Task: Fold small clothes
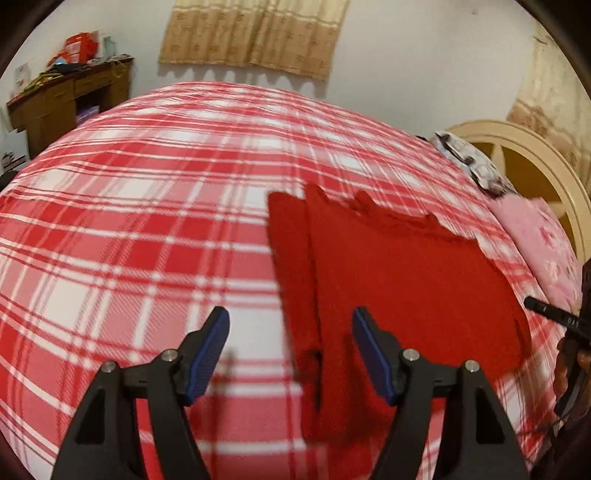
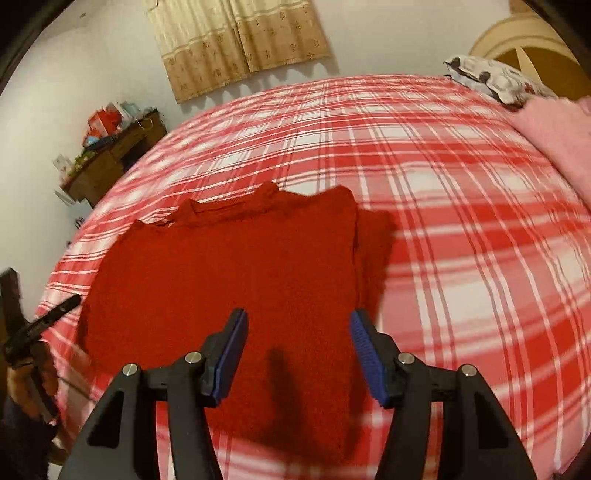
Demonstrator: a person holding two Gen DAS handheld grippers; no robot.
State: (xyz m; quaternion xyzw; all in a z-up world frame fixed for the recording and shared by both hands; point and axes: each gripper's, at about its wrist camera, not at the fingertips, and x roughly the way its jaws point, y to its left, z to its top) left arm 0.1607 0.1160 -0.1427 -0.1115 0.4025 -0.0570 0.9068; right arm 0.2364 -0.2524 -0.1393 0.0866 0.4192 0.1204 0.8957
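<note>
Two grippers are up over the bed, and I see neither one holding anything. My left gripper hangs with its jaws standing wide, blue pads facing each other across a clear gap; below that gap lies the left border of the red garment and the plaid bedsheet beside it. My right gripper has its jaws parted a good way too, nothing pinched between the pads, and it hovers above the near part of the same red garment.

The garment lies flat on the bedsheet, partly folded: one side panel is turned in over the body so a narrower strip shows beyond the fold line. Its collar end points toward the far edge of the bed, and its hem end sits close to the near edge where I work. It lies nearer the headboard end than the desk end.

At the headboard end I see a pink pillow and a patterned pillow along that edge, apart from the garment. A wooden desk piled with clutter stands off the bed's far corner, and a beige curtain hangs on the wall beyond the far edge. Both views are blurred, so I cannot tell fine detail of the knit
</note>
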